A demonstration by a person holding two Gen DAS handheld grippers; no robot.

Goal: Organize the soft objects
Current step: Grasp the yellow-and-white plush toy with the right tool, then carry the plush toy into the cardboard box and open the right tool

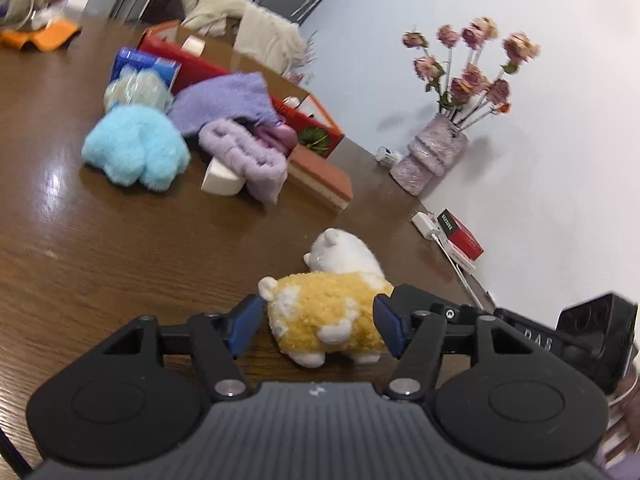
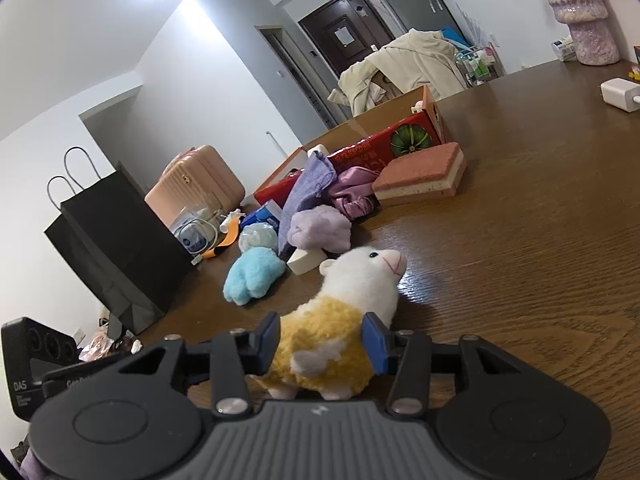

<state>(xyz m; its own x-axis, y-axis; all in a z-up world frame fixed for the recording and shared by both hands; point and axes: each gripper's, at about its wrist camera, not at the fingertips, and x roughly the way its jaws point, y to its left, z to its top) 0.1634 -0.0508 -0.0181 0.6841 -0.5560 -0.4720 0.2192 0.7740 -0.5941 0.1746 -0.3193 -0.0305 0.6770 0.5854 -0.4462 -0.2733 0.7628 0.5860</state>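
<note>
A yellow-and-white plush sheep [image 1: 320, 320] stands on its feet on the brown wooden table [image 1: 120, 248]. My left gripper [image 1: 318, 326] straddles its rear, with the blue pads beside the fur and a small gap on the left side. My right gripper [image 2: 323, 338] straddles the sheep [image 2: 336, 336] at its yellow body, the pads just at the fur without squeezing it. Both grippers are open with the sheep between their fingers. Farther back lie a light blue plush [image 1: 136, 148], a purple cloth [image 1: 224, 100] and a lilac fluffy towel [image 1: 248, 156].
A red cardboard box [image 1: 316, 128] lies behind the pile, with a brick-like sponge [image 1: 320, 180] and a white foam block [image 1: 220, 180] beside it. A vase of dried roses [image 1: 428, 156], a charger [image 1: 426, 224] and a red pack [image 1: 460, 234] sit near the wall. A black paper bag [image 2: 112, 240] stands at the table's far end.
</note>
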